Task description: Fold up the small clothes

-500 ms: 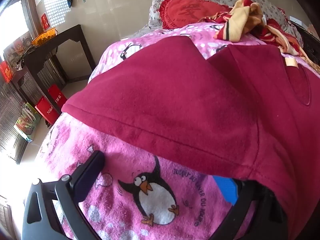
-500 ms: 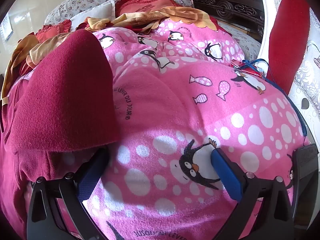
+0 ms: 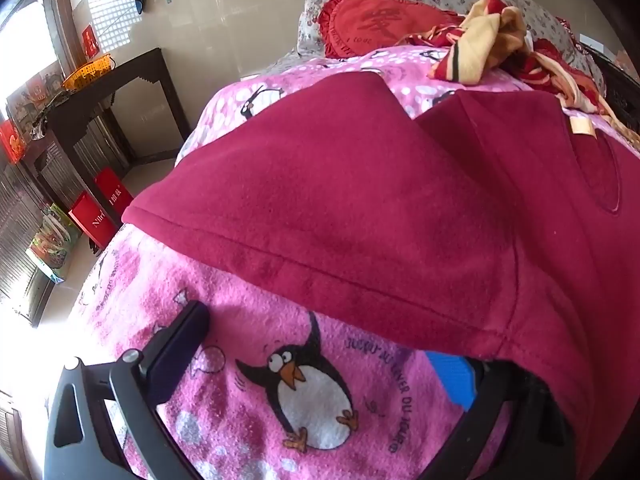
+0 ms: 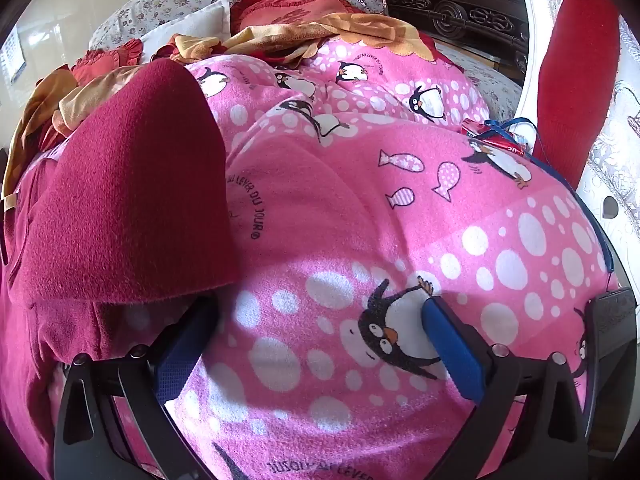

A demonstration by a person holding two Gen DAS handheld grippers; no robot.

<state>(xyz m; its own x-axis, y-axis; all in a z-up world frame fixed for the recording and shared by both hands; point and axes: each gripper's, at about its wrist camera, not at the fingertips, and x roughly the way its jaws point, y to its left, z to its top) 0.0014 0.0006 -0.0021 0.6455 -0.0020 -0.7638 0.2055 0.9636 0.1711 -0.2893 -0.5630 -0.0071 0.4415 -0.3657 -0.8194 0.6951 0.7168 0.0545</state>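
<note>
We see a dark red fleece garment [image 3: 360, 200] lying on the pink penguin blanket [image 3: 248, 360] of the bed, one flap folded over with a stitched hem showing. Left gripper [image 3: 320, 344] and right gripper [image 4: 320, 320]: jaws fully spread, holding nothing, at the garment's near edge.
</note>
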